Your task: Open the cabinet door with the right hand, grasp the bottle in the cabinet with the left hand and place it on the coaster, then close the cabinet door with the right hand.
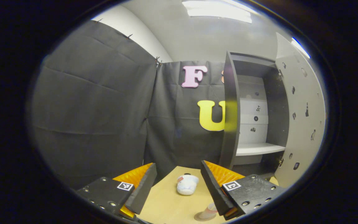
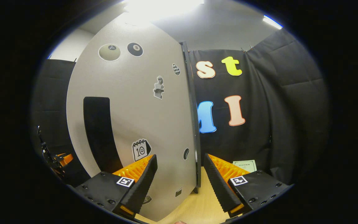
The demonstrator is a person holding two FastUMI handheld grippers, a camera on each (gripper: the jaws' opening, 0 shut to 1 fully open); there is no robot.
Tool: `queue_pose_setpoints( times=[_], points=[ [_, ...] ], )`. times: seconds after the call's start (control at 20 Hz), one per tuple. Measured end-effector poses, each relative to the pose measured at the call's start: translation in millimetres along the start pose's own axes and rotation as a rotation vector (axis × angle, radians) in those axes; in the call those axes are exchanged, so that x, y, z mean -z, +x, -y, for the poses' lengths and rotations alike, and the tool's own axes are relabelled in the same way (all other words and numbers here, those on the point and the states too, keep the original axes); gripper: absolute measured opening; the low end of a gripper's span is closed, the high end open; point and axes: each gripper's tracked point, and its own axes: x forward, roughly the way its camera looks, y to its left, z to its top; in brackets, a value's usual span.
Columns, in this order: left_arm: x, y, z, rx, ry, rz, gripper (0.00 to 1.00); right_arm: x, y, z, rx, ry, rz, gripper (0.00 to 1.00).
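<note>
In the left gripper view, the left gripper (image 1: 176, 183) sits at the bottom with its jaws spread wide apart and nothing between them. Just beyond the fingers lies the light wooden bench (image 1: 166, 205). On it, between the two fingers as seen from here, a small white rounded bottle with a reddish mark near its top (image 1: 187, 184) lies or stands low on the bench top; whether it is upright cannot be told. Nearer and to the right, partly hidden by the right-hand finger, a pale round coaster with a pinkish thing on it (image 1: 206, 213) rests at the bench's near edge, apart from the bottle. Farther back stands the dark grey cabinet (image 1: 230, 118), its interior exposed, with a white shelf (image 1: 259, 148) across the lower part and a white back panel carrying small stickers. Its pale grey cabinet door (image 1: 303, 124) is swung open to the right.

In the right gripper view, the right gripper (image 2: 179, 183) also has its jaws spread wide, holding nothing. The free edge of the open pale grey door (image 2: 135, 118) stands upright between the two fingers, touching neither as far as can be seen. The door face bears a long black vertical handle (image 2: 99, 133) and several stickers. Beyond, to the right, a pale paper card (image 2: 245, 165) lies on the bench near the wall.
</note>
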Motion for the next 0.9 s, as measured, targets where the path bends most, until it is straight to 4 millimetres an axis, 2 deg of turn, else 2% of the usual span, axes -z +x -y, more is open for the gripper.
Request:
queue_pose_setpoints(
  times=[0.5,0.7,0.9],
  points=[
    [9,-9,-8,0.047,0.013,-0.009,0.87,9,45,-70,-0.097,0.072,-0.002,0.96],
    [20,-22,-28,0.021,0.033,-0.040,0.87,13,69,-82,-0.057,0.022,-0.012,0.96],
    [24,-32,-40,-0.003,0.034,-0.057,0.88,20,92,-98,-0.037,-0.003,-0.017,0.96]
  ],
)
